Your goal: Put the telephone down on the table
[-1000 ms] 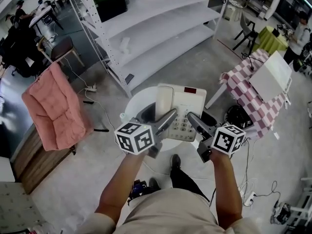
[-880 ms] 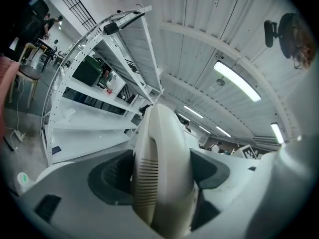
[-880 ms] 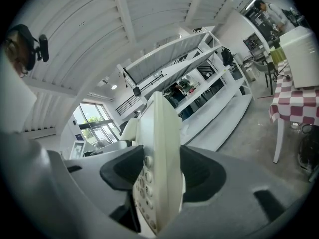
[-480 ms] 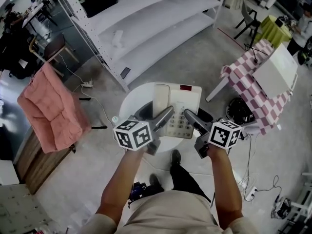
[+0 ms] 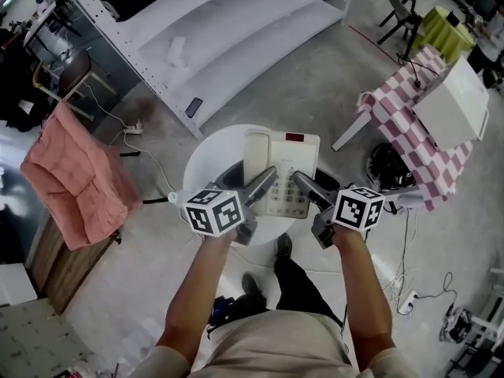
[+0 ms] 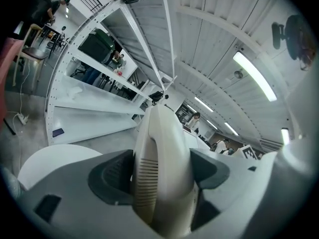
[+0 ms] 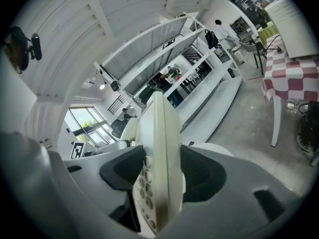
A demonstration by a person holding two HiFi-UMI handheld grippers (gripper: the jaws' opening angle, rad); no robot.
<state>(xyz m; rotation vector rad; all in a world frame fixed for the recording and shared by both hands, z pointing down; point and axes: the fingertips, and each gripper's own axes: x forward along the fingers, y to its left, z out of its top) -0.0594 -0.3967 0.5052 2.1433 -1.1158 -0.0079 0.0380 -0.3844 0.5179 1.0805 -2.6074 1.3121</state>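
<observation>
A cream desk telephone point(image 5: 281, 170) with its handset on the left side is held over the round white table point(image 5: 206, 164) in the head view. My left gripper point(image 5: 256, 186) is shut on the handset side of the telephone point(image 6: 158, 168). My right gripper point(image 5: 303, 184) is shut on the keypad side, where the telephone point(image 7: 158, 171) stands edge-on between the dark pads. Whether the phone rests on the tabletop is hidden by the phone and my grippers.
A white shelving rack point(image 5: 213, 30) stands behind the table. A pink cushion on a chair point(image 5: 67, 176) is at the left. A checked-cloth table point(image 5: 421, 132) with a white box is at the right. Cables lie on the grey floor.
The view has shifted, with the shelf sliding up and left. The telephone and both grippers sit lower over the round table, which shows more to the left.
</observation>
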